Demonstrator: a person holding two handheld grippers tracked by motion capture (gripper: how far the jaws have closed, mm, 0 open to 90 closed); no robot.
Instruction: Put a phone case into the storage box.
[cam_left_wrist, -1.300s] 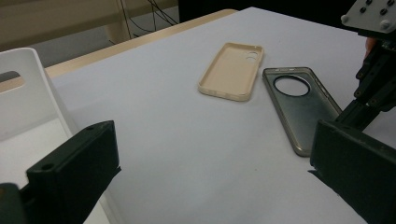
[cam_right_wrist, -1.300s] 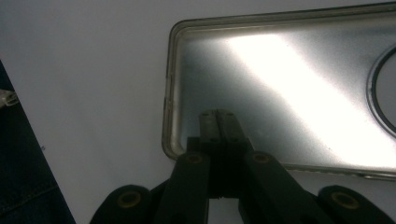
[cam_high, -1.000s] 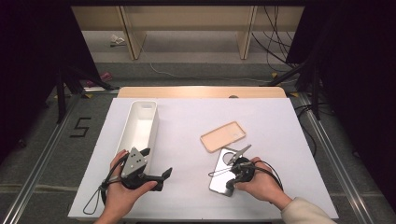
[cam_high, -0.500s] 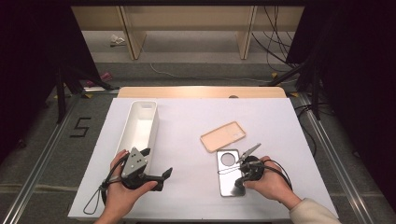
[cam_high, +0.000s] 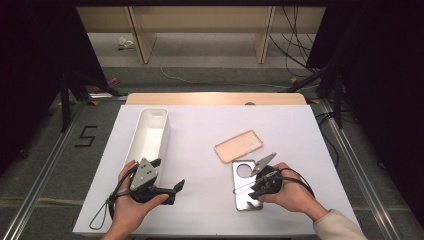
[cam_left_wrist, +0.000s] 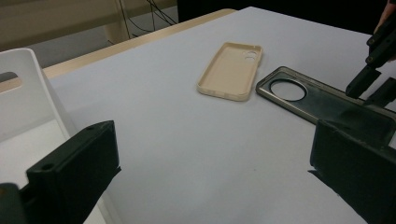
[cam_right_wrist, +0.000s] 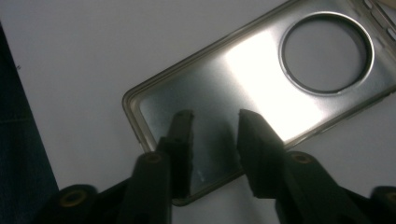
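Now the right gripper (cam_right_wrist: 212, 123), jaws just parted, hovers released over the grey phone case (cam_right_wrist: 261, 88) beside the tan case (cam_high: 239, 146); the left gripper (cam_high: 167, 187) gapes empty.

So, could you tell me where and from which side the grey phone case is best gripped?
I'd take the grey phone case by its raised rim at the plain short end nearest the person, coming from that side. It lies flat, open side up, so only the rim offers an edge. The right gripper, its jaws just opened, hangs there already, away from the round camera hole.
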